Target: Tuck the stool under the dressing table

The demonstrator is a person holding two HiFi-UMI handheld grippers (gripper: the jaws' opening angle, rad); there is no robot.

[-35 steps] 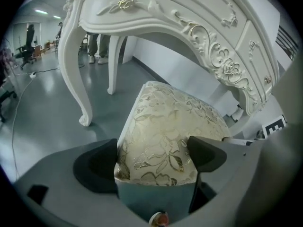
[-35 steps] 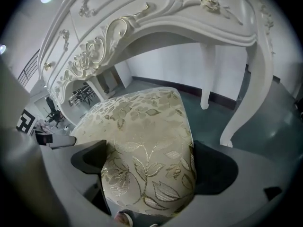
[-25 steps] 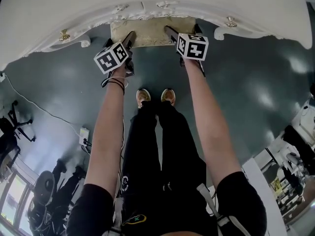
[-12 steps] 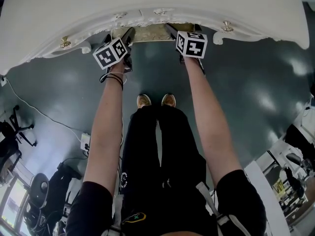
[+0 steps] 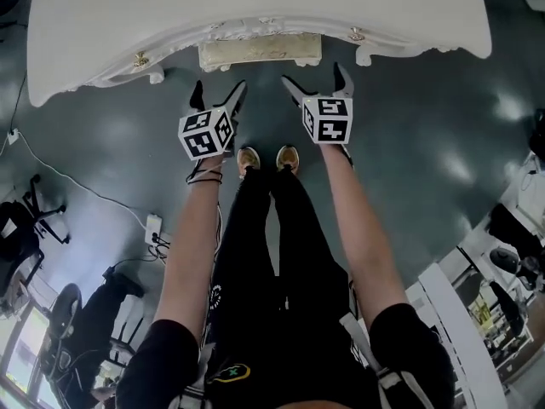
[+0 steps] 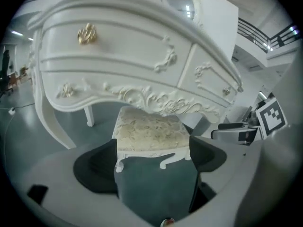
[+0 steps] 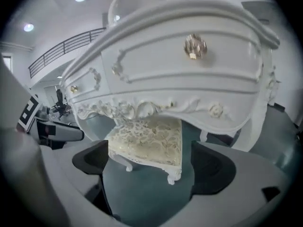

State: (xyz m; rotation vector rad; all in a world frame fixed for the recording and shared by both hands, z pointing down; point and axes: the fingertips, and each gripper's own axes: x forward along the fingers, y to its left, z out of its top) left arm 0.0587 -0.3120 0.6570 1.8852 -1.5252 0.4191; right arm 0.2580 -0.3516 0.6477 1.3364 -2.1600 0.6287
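The stool (image 5: pixel 260 51), white with a cream floral cushion, stands mostly under the white carved dressing table (image 5: pixel 255 7), only its near edge showing. My left gripper (image 5: pixel 218 92) hangs open above the floor, a short way back from the stool and touching nothing. My right gripper (image 5: pixel 313 79) is open too, level with it and also off the stool. In the left gripper view the stool (image 6: pixel 150 131) sits beyond the open left gripper (image 6: pixel 154 162), beneath the table's scrolled apron (image 6: pixel 161 100). The right gripper view shows the stool (image 7: pixel 149 141) ahead of the spread right gripper (image 7: pixel 151 167).
The person's legs and shoes (image 5: pixel 268 158) stand just behind the grippers on the dark green floor. A power strip with a cable (image 5: pixel 152 228) lies at the left, near an office chair (image 5: pixel 25 220). Gold knobs (image 5: pixel 140 59) stick out from the table's drawers.
Both grippers have drawn back from the stool's near edge toward the person and now hang free and open. The stool stays under the table.
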